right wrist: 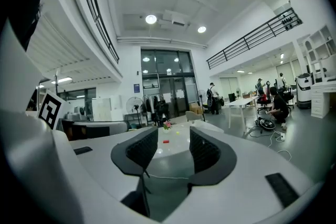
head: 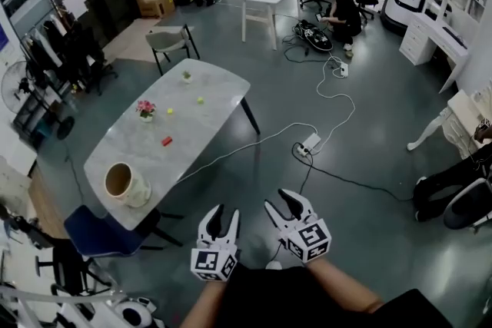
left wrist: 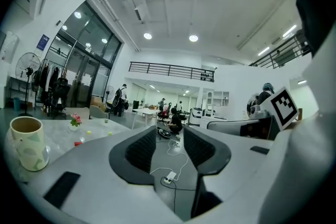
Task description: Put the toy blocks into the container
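Blocks lie loose along the middle of the bench. A red block is nearest the cup. One yellow block sits just beside a small pot of flowers, and a second yellow one lies further along. All three rest flat on the bench top and none is held.

The cup, which I take to be the container, stands upright near the close end of the bench, well apart from the blocks. Its mouth faces up and its inside looks dark. No block shows in it from the head view, so it seems empty.

Both tools hang in front of the person, over the floor and well short of the bench. The left hand-held gripper is released, with its jaws apart and only floor and cable seen between them. The right hand-held gripper is also released and grasps nothing. Its own view lines up on the distant red block, which is far off and not between the jaws.

The step in hand looks like the approach. I would close in on the bench first, then take the red block, since it has the shortest way to the cup. The jaws should come down astride its flat sides and clench squarely. The block is best let go low over the cup's mouth so it cannot bounce out or tip the cup.
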Tool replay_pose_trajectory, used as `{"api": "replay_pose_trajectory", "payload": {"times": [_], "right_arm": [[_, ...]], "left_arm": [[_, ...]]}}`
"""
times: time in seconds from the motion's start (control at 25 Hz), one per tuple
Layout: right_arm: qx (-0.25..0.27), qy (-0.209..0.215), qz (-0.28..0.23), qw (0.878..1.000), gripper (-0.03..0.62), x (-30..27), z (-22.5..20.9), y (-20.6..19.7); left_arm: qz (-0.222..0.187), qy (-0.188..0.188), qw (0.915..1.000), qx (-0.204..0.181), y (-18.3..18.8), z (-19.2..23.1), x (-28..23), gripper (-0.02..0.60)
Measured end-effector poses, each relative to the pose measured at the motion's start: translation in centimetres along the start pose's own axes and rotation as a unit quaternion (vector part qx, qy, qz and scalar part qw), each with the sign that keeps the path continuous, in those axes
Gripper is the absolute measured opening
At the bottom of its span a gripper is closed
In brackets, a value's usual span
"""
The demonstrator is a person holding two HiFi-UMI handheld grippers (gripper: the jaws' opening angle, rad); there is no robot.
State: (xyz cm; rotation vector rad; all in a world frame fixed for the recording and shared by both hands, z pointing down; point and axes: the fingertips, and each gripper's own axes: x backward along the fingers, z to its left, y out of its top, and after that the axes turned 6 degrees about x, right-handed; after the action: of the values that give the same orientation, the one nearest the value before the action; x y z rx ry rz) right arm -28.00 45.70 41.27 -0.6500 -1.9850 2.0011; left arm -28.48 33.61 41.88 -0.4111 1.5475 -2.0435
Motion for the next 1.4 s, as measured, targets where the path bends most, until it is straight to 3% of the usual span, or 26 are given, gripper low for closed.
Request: {"api": "replay_pose_trajectory", "payload": {"times": [0.08,0.36,0.64,0.88,1.2,1.4], "right_arm": [[-0.005,0.007,0.003,1.0,0.179,-0.1,0.0,-0.1],[-0.006,0.032,0.011,0.999,0.183,-3.0,1.4,-0.3],[-0.014,0.014,0.024,1.0,0.183,-8.2,0.1,-0.3],[-0.02,0.008,0.032,0.999,0.183,-15.2,-2.3,0.5],[-0.024,0.005,0.044,0.999,0.184,-27.6,-3.8,2.8],[-0.031,0.013,0.054,0.998,0.184,-33.9,-4.3,3.8]], "left_arm": [[0.0,0.006,1.0,0.001,-0.1,0.0,-0.1,0.164],[0.022,-0.006,0.9997,0.012,-0.7,1.6,-1.0,0.173],[0.043,-0.026,0.9984,0.025,-1.1,5.3,-4.7,0.178],[0.039,-0.026,0.9985,0.03,0.7,11.1,-9.9,0.184],[0.018,-0.031,0.9991,0.022,6.9,21.4,-15.6,0.184],[0.032,-0.039,0.9983,0.029,8.5,25.3,-18.3,0.184]]}}
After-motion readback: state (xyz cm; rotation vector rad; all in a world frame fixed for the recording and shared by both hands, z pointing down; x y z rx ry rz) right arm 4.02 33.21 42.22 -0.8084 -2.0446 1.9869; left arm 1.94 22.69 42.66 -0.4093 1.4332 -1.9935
